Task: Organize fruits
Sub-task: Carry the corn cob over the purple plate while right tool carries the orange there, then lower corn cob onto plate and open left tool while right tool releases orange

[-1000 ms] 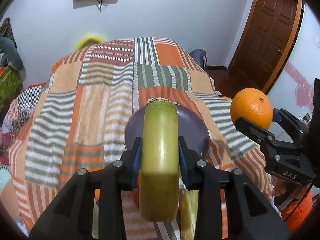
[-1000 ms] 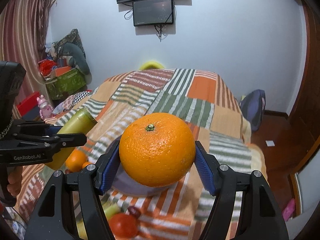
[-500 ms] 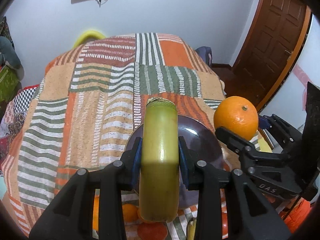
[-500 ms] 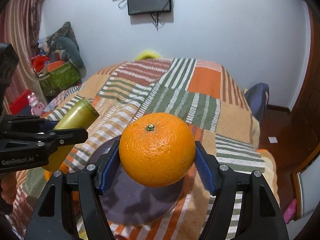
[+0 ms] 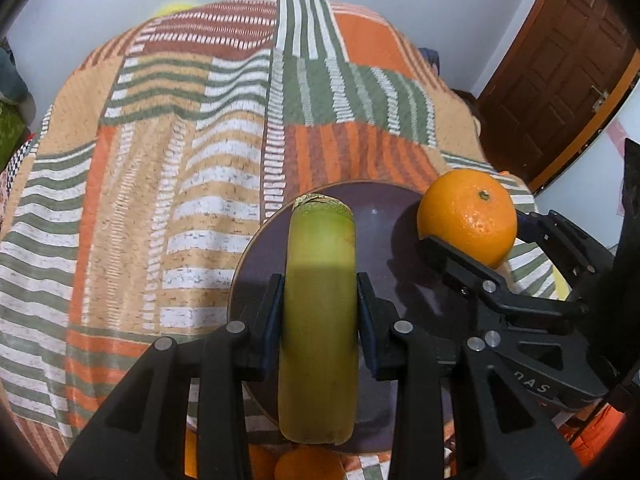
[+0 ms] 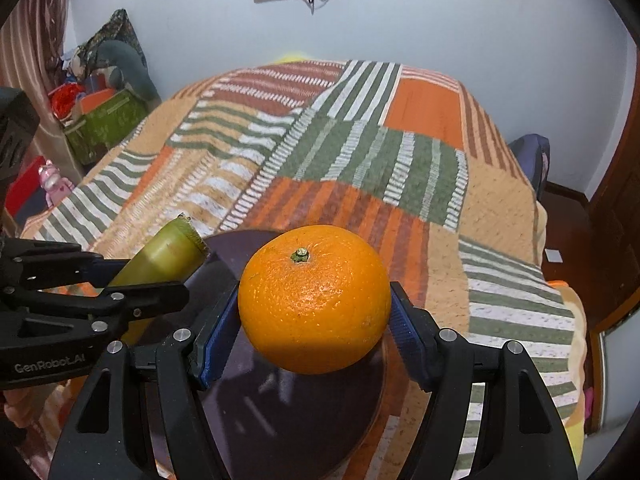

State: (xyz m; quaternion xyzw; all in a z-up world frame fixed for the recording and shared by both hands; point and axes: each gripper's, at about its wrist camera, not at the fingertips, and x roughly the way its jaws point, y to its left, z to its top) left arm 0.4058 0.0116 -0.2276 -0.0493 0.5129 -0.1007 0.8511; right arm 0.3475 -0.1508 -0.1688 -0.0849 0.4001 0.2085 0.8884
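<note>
Patchwork bed cover [image 5: 168, 168] under dark round plate [image 5: 384, 208], left gripper [image 5: 318, 312] fingers clamped on green-yellow banana [image 5: 318, 320] above plate, right gripper [image 6: 314, 320] fingers clamped on orange [image 6: 314, 300] beside it

Landmark: dark plate [image 5: 384, 216] on the patchwork bedspread [image 5: 168, 168].
Beyond plate: bedspread bare, open passage.
Left of plate: bare.
Near edge: small oranges [image 5: 308, 465] crowd it.
</note>
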